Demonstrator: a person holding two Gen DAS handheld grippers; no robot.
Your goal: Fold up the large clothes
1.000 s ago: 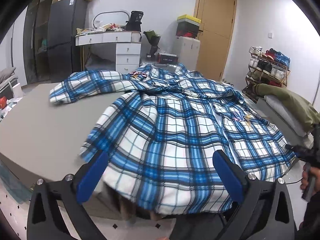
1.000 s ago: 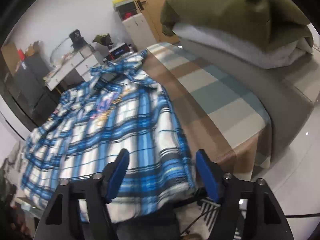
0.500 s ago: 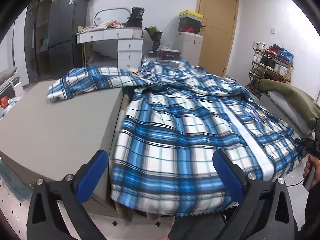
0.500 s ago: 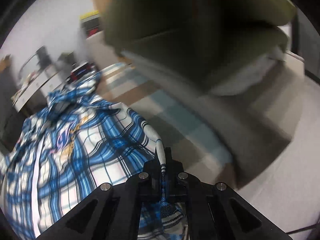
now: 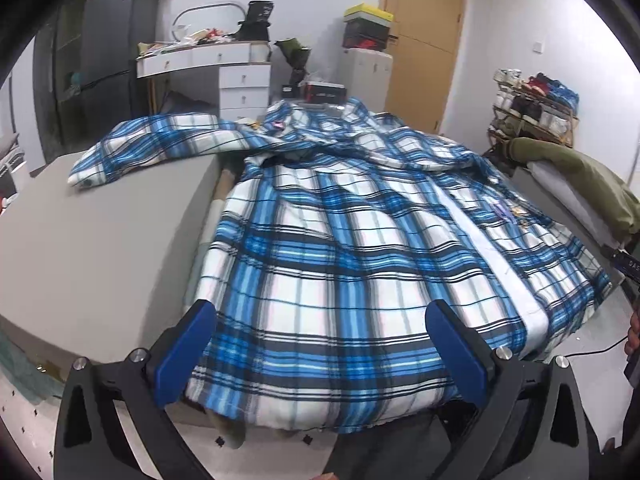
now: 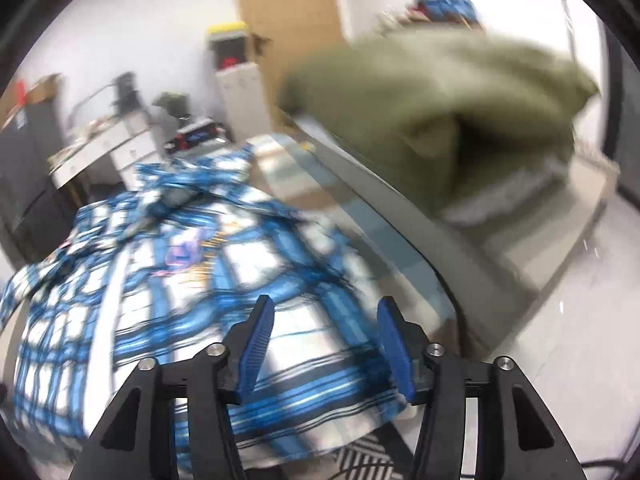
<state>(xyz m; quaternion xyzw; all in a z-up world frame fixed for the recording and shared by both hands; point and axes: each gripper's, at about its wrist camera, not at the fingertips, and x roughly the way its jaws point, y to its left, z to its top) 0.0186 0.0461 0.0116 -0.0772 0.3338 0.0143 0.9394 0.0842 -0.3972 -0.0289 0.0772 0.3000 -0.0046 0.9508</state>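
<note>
Left gripper: jaws spread wide, nothing between the blue pads, parked low at the near edge of the bed and tilted down a bit. The shirt hem sits just past the tips; can't tell if it touches.

Right gripper: pretty blurry, but the jaws are opening and about half apart. Plaid cloth lies under and past the gap, and the pads aren't pinching it, so it's got hold of nothing. It points down-ish over the shirt's right corner.

Person's hand: just a sliver at the far right edge of the left view, wrapped round a dark handle.

Plaid shirt: big blue-and-white check, spread front-up. Long axis runs straight away from the grippers, hem nearest and hanging over the bed edge, collar at the far end toward the desk.

Button strip: white band running from hem up toward the collar, right of centre.

Sleeve: thrown out left across the grey board, cuff at its far left.

Olive garment: folded on a grey cushion to the right, apart from the shirt.

Far wall: white desk with drawers, wooden door, shoe rack.
</note>
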